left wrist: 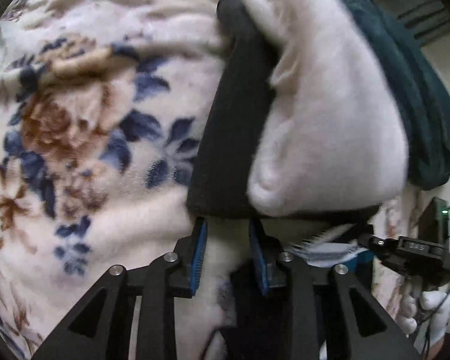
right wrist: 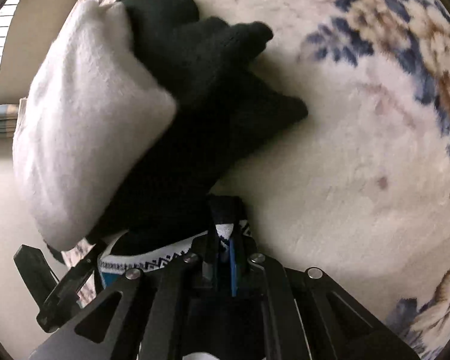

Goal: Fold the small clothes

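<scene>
A cream plush blanket (left wrist: 90, 126) with blue and brown flowers covers the surface, and the clothes lie on it. In the left wrist view a black garment (left wrist: 234, 138) lies across the blanket straight ahead of the left gripper (left wrist: 228, 234), its near edge just beyond the blue pads (left wrist: 199, 252). A white fluffy garment (left wrist: 330, 114) lies on top of the black one, covering its right part, and a dark teal cloth (left wrist: 411, 90) sits behind the white one toward the blanket's far right edge. The left gripper's jaws stand a narrow way apart, and only blanket pile shows between the pads; they press on no garment. At the right of that view the right gripper (left wrist: 372, 241) reaches in from the side, carried by a hand in a white glove (left wrist: 429, 312), with a strip of white patterned fabric next to its tip. In the right wrist view the right gripper (right wrist: 228, 240) is nearly closed, and its jaws pinch a white band with a dark geometric pattern (right wrist: 171, 258), which seems to be the hem of the black knit garment (right wrist: 201, 96). That garment spreads away from the jaws across the blanket (right wrist: 345, 150), its far edge ending in several pointed folds. The white garment (right wrist: 87, 132) lies over its left side, close to the blanket's left edge, where a pale floor shows beyond. Part of the left gripper (right wrist: 48, 285) shows at the lower left of this view.
</scene>
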The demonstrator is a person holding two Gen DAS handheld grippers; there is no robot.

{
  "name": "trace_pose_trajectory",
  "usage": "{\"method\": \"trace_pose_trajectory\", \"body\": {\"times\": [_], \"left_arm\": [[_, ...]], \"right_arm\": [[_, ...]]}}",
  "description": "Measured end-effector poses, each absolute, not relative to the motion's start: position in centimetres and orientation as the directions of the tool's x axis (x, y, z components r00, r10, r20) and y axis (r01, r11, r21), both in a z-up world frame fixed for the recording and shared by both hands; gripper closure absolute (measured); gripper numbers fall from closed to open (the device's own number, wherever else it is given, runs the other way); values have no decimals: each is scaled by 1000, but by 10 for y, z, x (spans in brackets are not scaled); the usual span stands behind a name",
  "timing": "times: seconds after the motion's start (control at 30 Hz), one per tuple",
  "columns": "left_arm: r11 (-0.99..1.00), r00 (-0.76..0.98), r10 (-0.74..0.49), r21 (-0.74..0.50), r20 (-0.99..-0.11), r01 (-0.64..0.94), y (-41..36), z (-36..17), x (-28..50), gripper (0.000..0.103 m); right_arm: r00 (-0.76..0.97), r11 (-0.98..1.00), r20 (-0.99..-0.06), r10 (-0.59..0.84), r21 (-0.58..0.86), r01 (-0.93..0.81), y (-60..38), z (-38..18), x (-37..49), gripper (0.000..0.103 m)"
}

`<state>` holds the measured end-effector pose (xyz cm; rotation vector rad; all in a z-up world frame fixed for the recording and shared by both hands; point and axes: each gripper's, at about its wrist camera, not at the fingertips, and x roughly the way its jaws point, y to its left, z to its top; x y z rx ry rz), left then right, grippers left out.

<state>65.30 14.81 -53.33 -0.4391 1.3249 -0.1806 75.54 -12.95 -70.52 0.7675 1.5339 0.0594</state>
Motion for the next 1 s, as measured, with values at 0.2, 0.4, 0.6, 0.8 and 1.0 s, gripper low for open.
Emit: {"method": "trace_pose_trajectory", "body": {"times": [0.2, 0.4, 0.6, 0.8, 1.0], "left_arm": [[864, 298, -439, -489, -848, -121, 158, -497, 616, 70], [918, 202, -388, -396, -899, 0, 115, -518, 602, 96], [938, 241, -318, -341, -917, -59, 139, -516, 615, 98], [859, 250, -434, -481, -866, -176, 169, -502, 576, 83], [888, 124, -410, -426, -904, -170, 149, -516, 518, 80]], "right_arm": [[170, 771, -860, 481, 507, 385, -126, -657, 734, 40], [166, 771, -863, 477, 502, 392, -128, -646, 678, 40], [89, 778, -876, 474, 464, 424, -121, -665, 621, 40], [51, 789, -882, 468, 444, 424, -117, -668, 595, 40], [59, 780, -875, 481, 457, 427, -131, -654, 578, 40]]}}
